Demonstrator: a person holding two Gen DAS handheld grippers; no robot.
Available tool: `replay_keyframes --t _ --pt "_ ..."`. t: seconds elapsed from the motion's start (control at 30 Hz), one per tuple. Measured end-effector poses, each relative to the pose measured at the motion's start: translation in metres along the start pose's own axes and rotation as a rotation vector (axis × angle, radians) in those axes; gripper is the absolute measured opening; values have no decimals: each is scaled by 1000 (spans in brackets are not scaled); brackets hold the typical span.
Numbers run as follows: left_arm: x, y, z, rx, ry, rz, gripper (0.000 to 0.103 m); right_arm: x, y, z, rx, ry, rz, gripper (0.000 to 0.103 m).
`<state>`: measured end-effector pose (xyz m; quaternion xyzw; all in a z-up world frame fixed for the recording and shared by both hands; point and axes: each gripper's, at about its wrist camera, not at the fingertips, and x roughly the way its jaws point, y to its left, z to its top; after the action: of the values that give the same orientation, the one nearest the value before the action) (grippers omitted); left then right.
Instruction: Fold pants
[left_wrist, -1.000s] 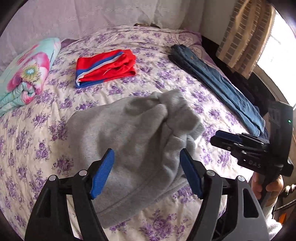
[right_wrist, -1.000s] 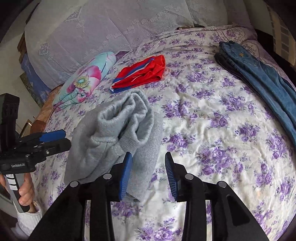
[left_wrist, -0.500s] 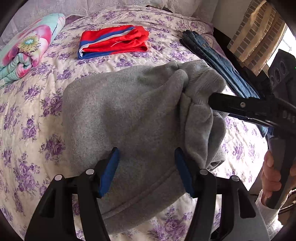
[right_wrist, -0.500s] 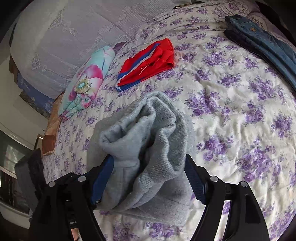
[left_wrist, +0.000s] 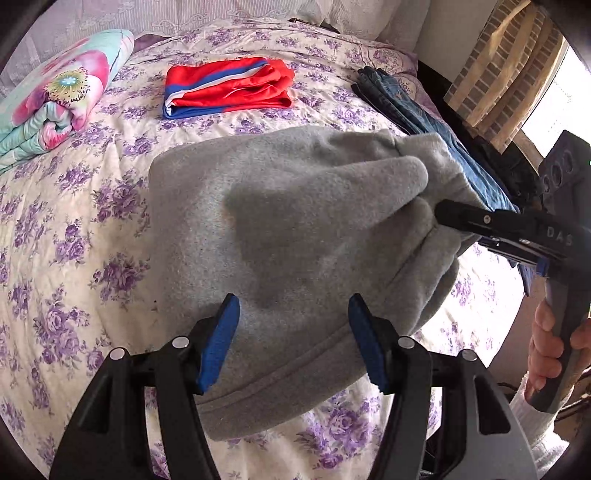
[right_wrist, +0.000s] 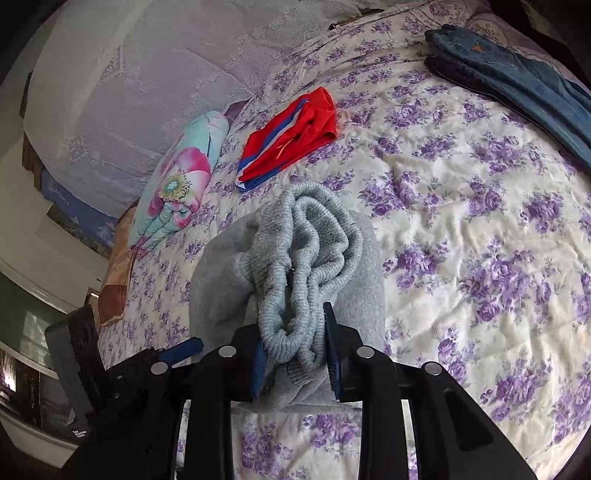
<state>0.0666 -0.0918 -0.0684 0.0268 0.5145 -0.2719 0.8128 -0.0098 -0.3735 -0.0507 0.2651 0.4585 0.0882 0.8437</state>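
Grey sweatpants (left_wrist: 280, 236) lie bunched on the flowered bed near its front edge. My left gripper (left_wrist: 293, 339) is open, its blue pads either side of the pants' near hem, over the cloth. My right gripper (right_wrist: 295, 350) is shut on the ribbed end of the grey pants (right_wrist: 306, 266); it also shows in the left wrist view (left_wrist: 443, 216) pinching the pants' right side. The left gripper's body shows in the right wrist view (right_wrist: 110, 365) at lower left.
Folded red, white and blue shorts (left_wrist: 227, 86) lie at the back middle. Blue jeans (left_wrist: 417, 114) lie along the right edge. A rolled floral blanket (left_wrist: 55, 96) is at the left. A curtain and window (left_wrist: 498, 66) are at right.
My right gripper has closed on the bunched ribbed end of the grey pants. My left gripper has moved in over the near hem and stays open.
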Motion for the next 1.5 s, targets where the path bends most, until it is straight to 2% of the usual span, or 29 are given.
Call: replay_keyframes --t 0.1,0.17,0.2,0.27,0.33,0.4,0.47,0.5,0.53,0.57,0.67,0.73,0.8,0.83,0.87,0.9,0.93,0.97,1.07,1.1,1.13,1.2,1.3,1.4,1.5 --pt "23 1 0 -8 56 19 59 36 -24 -9 14 22 -110 33" --pt "33 4 -4 -25 75 44 57 40 -14 -12 -76 12 -167 49" --pt "28 5 -7 -29 65 41 53 34 -7 -11 -112 16 -194 52" --pt "6 7 -13 -28 23 12 51 18 4 -6 -165 34 -228 68" --pt "-24 15 -21 -56 -46 5 51 -5 13 0 -202 6 -271 68" --pt "-49 23 -27 -83 -92 -51 50 -27 34 8 -290 -58 -316 69" --pt "-62 27 -31 -95 -106 -106 34 -37 65 16 -406 -82 -300 76" --pt "-64 24 -32 -85 -108 -127 23 -35 84 20 -477 -67 -249 78" --pt "-63 20 -32 -70 -107 -139 18 -27 104 25 -542 -31 -198 80" --pt "-59 16 -32 -57 -103 -142 17 -13 123 30 -602 15 -158 80" --pt "-32 7 -32 -54 -54 -110 15 46 168 42 -724 157 -110 80" --pt "-9 7 -35 -64 -9 -95 13 92 188 48 -783 236 -156 80" --pt "10 9 -41 -75 31 -80 10 129 201 54 -850 252 -253 78" --pt "14 9 -43 -81 32 -81 10 143 203 58 -864 260 -286 73" --pt "14 8 -46 -73 25 -78 10 155 205 63 -863 286 -290 65" --pt "13 7 -48 -59 19 -73 10 165 205 66 -853 326 -280 61" --pt "12 6 -49 -55 18 -71 10 175 203 66 -848 371 -277 54" --pt "12 6 -50 -57 17 -72 10 184 202 66 -854 402 -294 42" --pt "17 8 -53 -65 13 -75 10 214 183 66 -822 422 -425 28" --pt "19 8 -54 -69 10 -77 9 227 173 66 -803 419 -480 28" --pt "21 8 -55 -68 4 -77 9 239 160 66 -757 447 -475 28" --pt "21 10 -53 -74 5 -86 9 239 156 63 -754 433 -438 27" --pt "21 15 -49 -91 29 -102 9 217 159 69 -726 410 -385 25" --pt "14 15 -45 -92 19 -83 9 167 162 80 -670 311 -331 25" --pt "10 6 -44 -67 7 -40 10 107 164 77 -676 211 -285 27"
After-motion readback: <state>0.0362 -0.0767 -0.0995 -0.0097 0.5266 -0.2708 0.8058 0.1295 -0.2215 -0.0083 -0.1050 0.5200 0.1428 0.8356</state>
